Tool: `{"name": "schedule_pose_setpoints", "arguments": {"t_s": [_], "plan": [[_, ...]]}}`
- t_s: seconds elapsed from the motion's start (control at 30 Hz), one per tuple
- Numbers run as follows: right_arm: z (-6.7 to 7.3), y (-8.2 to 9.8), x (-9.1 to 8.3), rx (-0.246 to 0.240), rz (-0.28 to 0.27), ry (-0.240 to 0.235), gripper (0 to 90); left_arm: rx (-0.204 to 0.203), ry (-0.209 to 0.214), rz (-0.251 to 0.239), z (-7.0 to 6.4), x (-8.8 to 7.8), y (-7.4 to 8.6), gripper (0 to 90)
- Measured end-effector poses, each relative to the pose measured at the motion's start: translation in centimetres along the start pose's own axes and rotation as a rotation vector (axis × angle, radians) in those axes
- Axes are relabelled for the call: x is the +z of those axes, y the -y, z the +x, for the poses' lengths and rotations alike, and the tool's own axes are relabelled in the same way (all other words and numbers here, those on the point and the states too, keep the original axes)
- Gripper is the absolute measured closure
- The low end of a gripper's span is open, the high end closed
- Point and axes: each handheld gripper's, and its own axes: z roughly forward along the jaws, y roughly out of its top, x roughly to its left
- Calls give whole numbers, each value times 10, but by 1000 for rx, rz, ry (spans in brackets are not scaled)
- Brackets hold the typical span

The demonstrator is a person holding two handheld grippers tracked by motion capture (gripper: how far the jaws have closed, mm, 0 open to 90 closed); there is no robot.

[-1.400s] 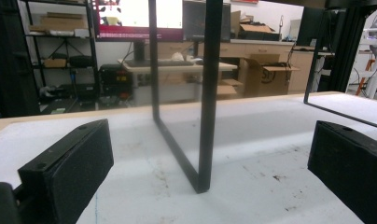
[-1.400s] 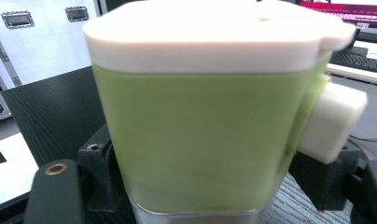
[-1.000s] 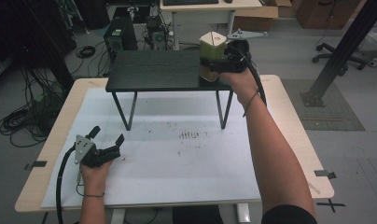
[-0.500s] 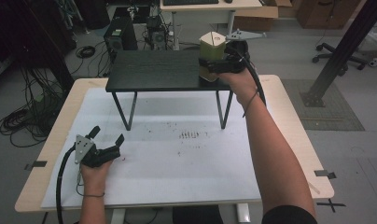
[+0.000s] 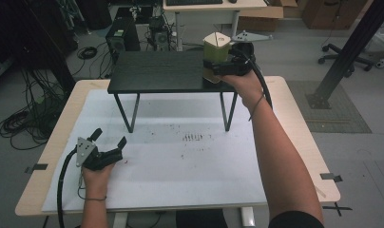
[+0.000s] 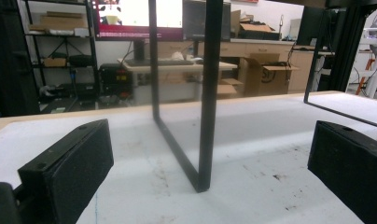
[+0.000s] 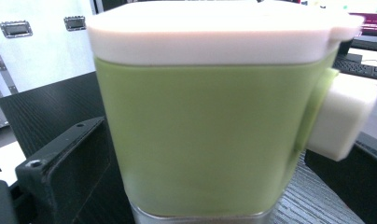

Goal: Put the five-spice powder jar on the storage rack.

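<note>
A person works at a white-topped table (image 5: 190,190) with a handheld gripper in each hand. A low black stand (image 5: 157,72) sits at the table's far side, and it serves as the landmark here. On the stand's right end rests a green container (image 5: 216,51) with a white lid (image 7: 214,32), upright on the dark woodgrain top. The right gripper (image 5: 214,71) reaches in from the container's near right side; in the right gripper view its two black jaws sit on either side of the green body, set wide and close to its walls, though whether they press against it cannot be told. A white tab (image 7: 343,116) juts from the container's right wall.

The left gripper (image 5: 107,137) rests on the table well in front of the stand's left legs, held in the person's left hand (image 5: 96,172). Its jaws stand wide apart and hold nothing. In the left gripper view they frame one of the stand's black legs (image 6: 207,93), which rises between them farther off. Dark specks (image 5: 195,137) mark the white surface just in front of the stand's right legs.
</note>
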Motion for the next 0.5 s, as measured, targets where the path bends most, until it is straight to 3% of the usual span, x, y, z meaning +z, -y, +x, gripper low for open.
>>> {"name": "schedule_pose_setpoints", "arguments": {"t_s": [0.5], "plan": [[-3, 4, -11, 18, -12, 17, 0, -1, 3, 0, 0, 0, 0, 3]]}}
